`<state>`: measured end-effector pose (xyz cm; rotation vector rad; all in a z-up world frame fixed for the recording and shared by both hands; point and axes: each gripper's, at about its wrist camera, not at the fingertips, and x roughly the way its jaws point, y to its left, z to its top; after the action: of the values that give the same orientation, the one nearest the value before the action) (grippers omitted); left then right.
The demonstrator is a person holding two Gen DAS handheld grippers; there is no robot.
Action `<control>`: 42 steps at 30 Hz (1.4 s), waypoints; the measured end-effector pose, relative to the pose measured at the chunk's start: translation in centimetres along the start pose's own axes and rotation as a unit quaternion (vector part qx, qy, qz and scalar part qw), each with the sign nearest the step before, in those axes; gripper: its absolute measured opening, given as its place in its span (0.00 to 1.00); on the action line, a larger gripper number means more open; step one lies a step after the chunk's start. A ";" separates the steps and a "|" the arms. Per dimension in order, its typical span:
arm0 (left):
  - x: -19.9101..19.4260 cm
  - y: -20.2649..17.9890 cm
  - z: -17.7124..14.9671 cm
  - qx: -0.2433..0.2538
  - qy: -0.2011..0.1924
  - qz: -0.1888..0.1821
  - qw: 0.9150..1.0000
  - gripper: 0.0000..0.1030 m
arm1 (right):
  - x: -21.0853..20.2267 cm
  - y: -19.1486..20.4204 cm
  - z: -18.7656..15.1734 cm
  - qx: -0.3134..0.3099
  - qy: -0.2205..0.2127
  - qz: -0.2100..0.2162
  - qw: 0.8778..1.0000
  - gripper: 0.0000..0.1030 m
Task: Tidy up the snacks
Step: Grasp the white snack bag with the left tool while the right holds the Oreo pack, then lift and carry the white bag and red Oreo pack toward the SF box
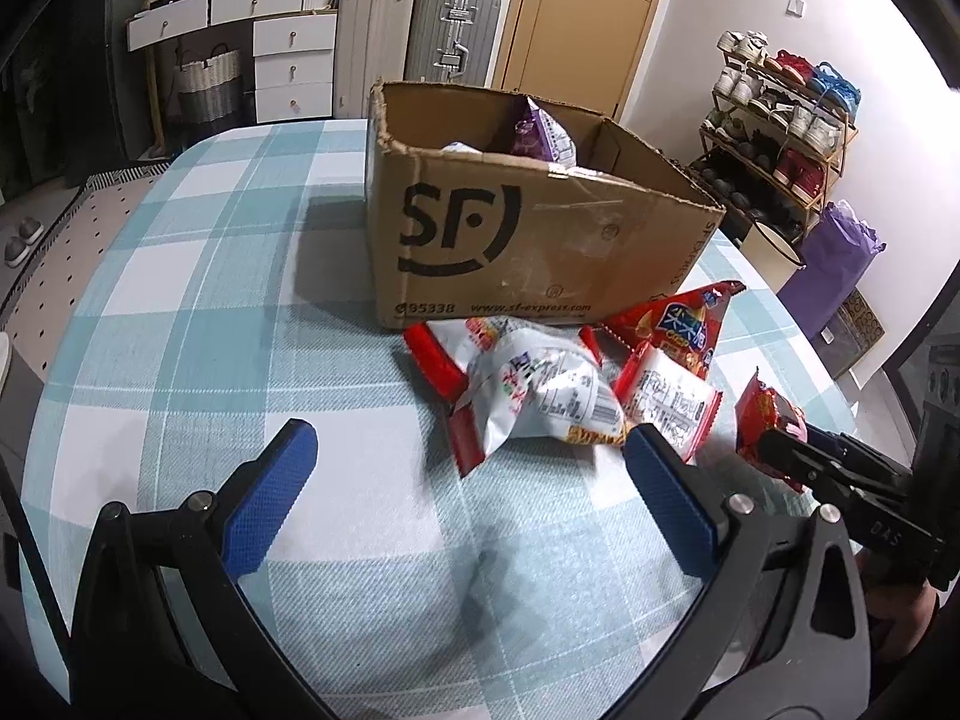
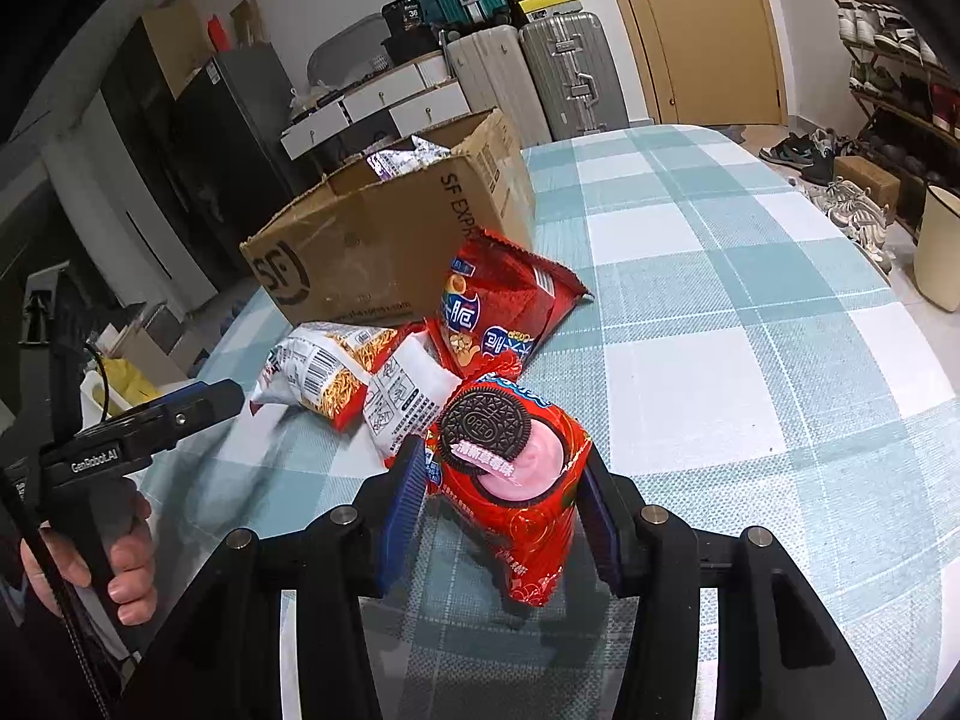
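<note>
Right gripper: blue pads pinching a red Oreo packet, low centre of the right wrist frame, above the checked tablecloth. Left gripper: jaws spread wide, nothing between them. Loose snack bags: mid-frame, just before the cardboard box. Purple packet: inside the box, upper centre.

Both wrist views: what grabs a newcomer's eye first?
The red Oreo packet, pinched between the right gripper pads just above the checked tablecloth. Behind it, a heap of snack bags lies against the front of the open SF cardboard box, which already holds a purple packet. The left gripper hangs open and empty before the heap.
</note>
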<state>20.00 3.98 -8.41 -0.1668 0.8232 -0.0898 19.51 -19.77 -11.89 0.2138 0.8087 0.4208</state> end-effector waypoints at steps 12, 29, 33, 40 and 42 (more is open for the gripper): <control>2.6 -1.5 2.2 -0.005 0.021 -0.009 1.000 0.99 | -1.4 -0.4 -0.1 0.011 -0.018 0.014 1.000 0.48; 8.6 -2.1 3.8 -0.006 0.062 -0.011 0.998 0.74 | -0.9 -0.2 0.6 0.012 -0.012 0.021 1.000 0.48; 8.6 -1.9 3.7 0.003 0.057 -0.033 0.998 0.57 | -0.8 -0.1 0.8 0.012 -0.010 0.019 1.000 0.48; 8.3 -1.5 3.7 0.001 0.052 -0.054 0.997 0.52 | -0.9 0.8 1.0 0.007 -0.009 0.017 1.000 0.48; 8.1 -1.5 3.6 0.001 0.052 -0.057 0.997 0.52 | -1.1 1.0 1.1 0.006 -0.012 0.017 1.000 0.48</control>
<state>28.10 1.75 -11.59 -0.2079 0.9176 -0.2078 19.37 -19.40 -10.10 0.2429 0.7855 0.4440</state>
